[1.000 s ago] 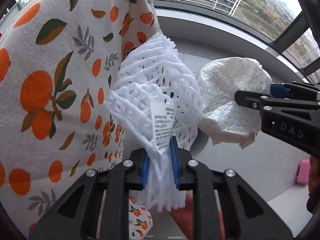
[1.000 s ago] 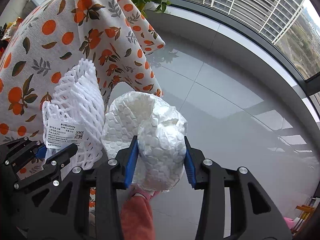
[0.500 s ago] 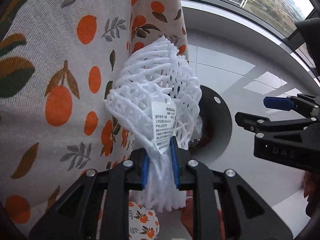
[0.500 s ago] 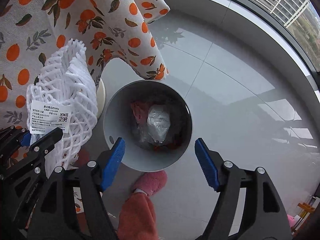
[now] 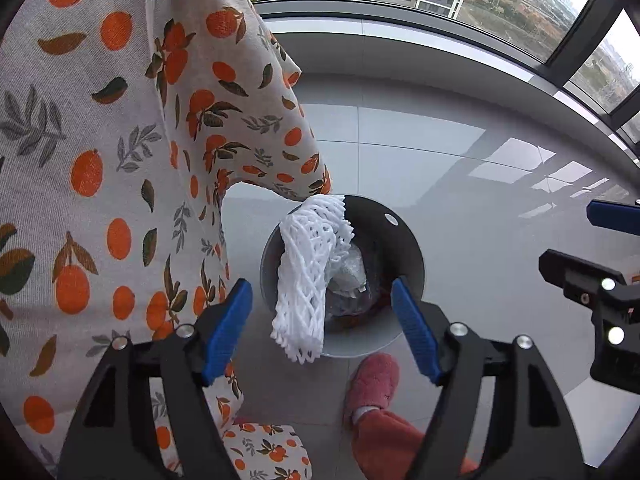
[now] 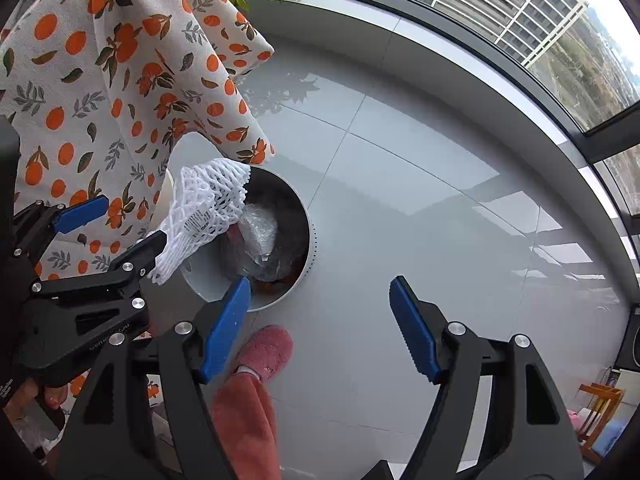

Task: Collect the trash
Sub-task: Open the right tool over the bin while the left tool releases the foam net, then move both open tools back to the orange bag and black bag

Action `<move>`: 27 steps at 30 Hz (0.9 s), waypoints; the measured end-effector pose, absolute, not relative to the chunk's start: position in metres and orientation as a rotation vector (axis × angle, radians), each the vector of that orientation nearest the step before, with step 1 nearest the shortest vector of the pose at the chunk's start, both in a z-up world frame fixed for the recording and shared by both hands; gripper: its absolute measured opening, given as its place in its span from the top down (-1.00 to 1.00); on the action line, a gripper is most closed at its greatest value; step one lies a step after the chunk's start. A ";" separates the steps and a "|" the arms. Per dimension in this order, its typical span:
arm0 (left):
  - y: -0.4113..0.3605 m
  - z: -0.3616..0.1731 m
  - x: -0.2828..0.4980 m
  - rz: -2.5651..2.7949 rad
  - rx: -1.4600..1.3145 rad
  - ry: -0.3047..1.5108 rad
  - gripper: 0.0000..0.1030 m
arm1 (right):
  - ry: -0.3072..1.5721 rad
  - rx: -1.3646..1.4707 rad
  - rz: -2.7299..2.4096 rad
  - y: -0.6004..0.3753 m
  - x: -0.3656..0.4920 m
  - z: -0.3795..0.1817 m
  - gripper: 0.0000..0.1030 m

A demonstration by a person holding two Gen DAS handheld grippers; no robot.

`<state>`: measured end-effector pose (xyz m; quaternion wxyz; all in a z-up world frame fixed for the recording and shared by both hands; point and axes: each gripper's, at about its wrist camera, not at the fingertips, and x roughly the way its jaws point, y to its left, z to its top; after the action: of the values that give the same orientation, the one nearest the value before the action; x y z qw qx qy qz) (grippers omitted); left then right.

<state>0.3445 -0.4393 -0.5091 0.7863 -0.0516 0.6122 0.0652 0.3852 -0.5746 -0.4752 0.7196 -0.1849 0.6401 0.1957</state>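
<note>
1. Nearest to me, my left gripper (image 5: 320,320) points down with its blue pads spread wide; its jaws have just been opening, and nothing is pressed between them.
2. My right gripper (image 6: 320,324) is likewise released, jaws apart and empty over bare floor tile (image 6: 420,200); in the left view it shows at the right edge (image 5: 600,248).
3. Just below the left pads, the white foam net (image 5: 310,272) is loose, its lower end hanging over the near rim and its upper end over the bin's mouth. I can't tell whether it touches the rim.
4. The grey round bin (image 5: 404,248) stands on the floor, holding crumpled clear plastic (image 6: 260,228).
5. A pink slipper (image 5: 374,380) is close beside the bin.
6. The orange-print cloth (image 5: 120,140) hangs at left, one corner just beside the bin.
7. Farthest, a window (image 5: 500,0) and buildings.
</note>
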 end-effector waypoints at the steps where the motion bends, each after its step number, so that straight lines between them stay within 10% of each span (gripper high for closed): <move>1: -0.442 -0.507 0.344 0.135 -0.115 1.317 -0.41 | 1.413 -0.410 0.434 -0.575 0.384 -0.471 -0.35; 27: -0.169 -0.215 0.164 0.587 -0.356 1.048 -0.41 | 1.011 -0.545 1.092 -0.261 0.298 -0.204 -0.35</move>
<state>0.1637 -0.1686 -0.2147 0.8099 -0.1667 0.4906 0.2748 0.2985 -0.2609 -0.2038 0.7022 -0.2450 0.4542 0.4905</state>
